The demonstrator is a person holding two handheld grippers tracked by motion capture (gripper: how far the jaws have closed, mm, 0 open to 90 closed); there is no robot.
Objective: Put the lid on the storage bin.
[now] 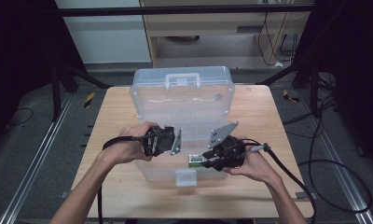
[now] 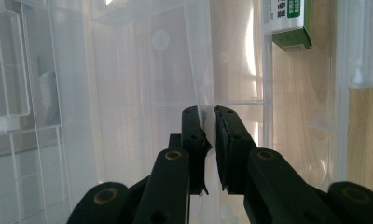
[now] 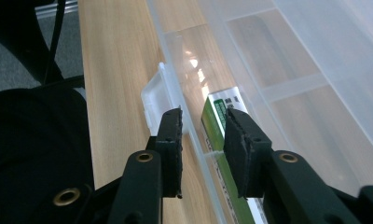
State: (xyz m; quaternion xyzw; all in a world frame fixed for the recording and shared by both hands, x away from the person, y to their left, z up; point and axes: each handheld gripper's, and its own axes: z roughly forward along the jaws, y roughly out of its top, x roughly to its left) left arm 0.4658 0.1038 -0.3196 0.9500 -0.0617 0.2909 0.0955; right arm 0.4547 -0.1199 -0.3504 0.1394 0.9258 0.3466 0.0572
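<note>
- Green-and-white box [image 1: 195, 160] sits in the front compartment of the clear organizer case [image 1: 182, 100] on the table [image 1: 110, 140], right gripper [image 1: 208, 163] beside it — pick-up or drop-off, can't tell.
- Left gripper [image 2: 209, 122]: jaws nearly together, pinching a clear divider wall [image 2: 201, 56], steadying the case.
- Right gripper [image 3: 203, 128]: jaws apart, straddling the front wall by the latch [image 3: 152, 100] — next it needs re-centring on the box.

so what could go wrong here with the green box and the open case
1. The right gripper straddles the clear case's front wall, with the green box just inside. If the jaws close, they may pinch wall and box together.
2. The left gripper clamps a thin divider. A pull could flex or crack it.
3. The raised lid leans back unsupported, so tugging the case might drop it.
</note>
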